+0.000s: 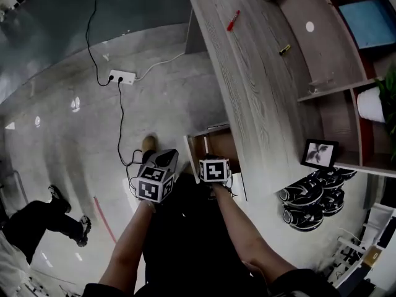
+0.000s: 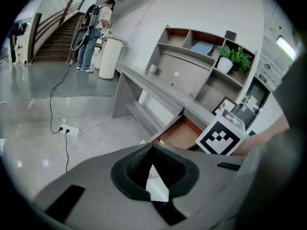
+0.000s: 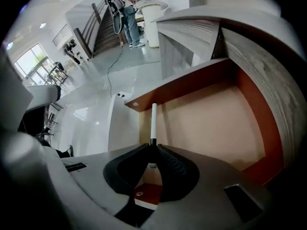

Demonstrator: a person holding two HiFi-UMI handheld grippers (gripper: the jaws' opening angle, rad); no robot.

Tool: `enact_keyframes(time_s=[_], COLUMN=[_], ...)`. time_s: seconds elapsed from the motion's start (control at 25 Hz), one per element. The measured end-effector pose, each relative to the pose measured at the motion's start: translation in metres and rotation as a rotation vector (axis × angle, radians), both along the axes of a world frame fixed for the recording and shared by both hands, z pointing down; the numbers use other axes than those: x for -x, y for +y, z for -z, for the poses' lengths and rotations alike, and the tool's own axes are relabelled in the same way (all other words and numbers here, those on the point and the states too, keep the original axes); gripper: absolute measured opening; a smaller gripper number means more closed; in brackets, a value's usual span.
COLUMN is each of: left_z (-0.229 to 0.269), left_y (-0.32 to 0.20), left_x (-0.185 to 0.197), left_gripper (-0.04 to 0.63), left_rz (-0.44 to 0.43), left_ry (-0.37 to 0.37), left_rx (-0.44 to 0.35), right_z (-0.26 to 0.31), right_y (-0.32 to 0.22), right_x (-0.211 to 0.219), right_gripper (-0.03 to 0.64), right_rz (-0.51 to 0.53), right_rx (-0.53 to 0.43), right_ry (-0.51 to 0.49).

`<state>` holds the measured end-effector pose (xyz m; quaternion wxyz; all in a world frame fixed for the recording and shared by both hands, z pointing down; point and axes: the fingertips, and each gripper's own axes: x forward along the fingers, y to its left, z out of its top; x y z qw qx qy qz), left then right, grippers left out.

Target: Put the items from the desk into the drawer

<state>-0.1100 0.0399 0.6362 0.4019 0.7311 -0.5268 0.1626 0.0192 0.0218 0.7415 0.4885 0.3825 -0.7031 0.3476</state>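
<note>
My right fingers (image 3: 171, 165) are clamped on the dark end of a white pen (image 3: 154, 121), and the barrel sticks out over the open drawer (image 3: 206, 123). The pen is probably light, stiff and slick. Held by the end it could pivot, so mid-barrel is the safer hold. My left fingers (image 2: 132, 169) are closed with nothing visibly gripped. A red marker (image 1: 233, 20) and a small yellow-black item (image 1: 284, 49) lie on the tabletop (image 1: 260, 91).

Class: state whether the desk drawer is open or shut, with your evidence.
Open. The drawer stands pulled out under the desk; the right tool holds a white pen over its tan bottom.
</note>
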Motion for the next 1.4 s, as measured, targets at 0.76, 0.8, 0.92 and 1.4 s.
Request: enact_keyframes(time_s=[0.76,0.8,0.92,1.4], left_z=[-0.007,-0.008,-0.009,0.003], left_y=[-0.002,-0.001,-0.001,-0.013], left_x=[0.013,0.012,0.009,-0.004], left_gripper=[-0.003,-0.003,-0.003,-0.004], left_rz=[-0.033,-0.034,-0.034,-0.040], left_ry=[0.018,0.021,0.027,0.037], left_rx=[0.045,0.046,0.050,0.016], right_z=[-0.027,-0.028,-0.027,-0.002], right_y=[-0.012,-0.012,-0.015,-0.016], right_x=[-0.004,-0.004,-0.003,0.005], right_gripper=[0.087,0.089,0.101,0.123], right_rz=[-0.068,-0.064,-0.065,-0.079], right_rx=[0.093,0.098,0.098,0.064], right_ry=[0.153,0.150,0.141,0.007])
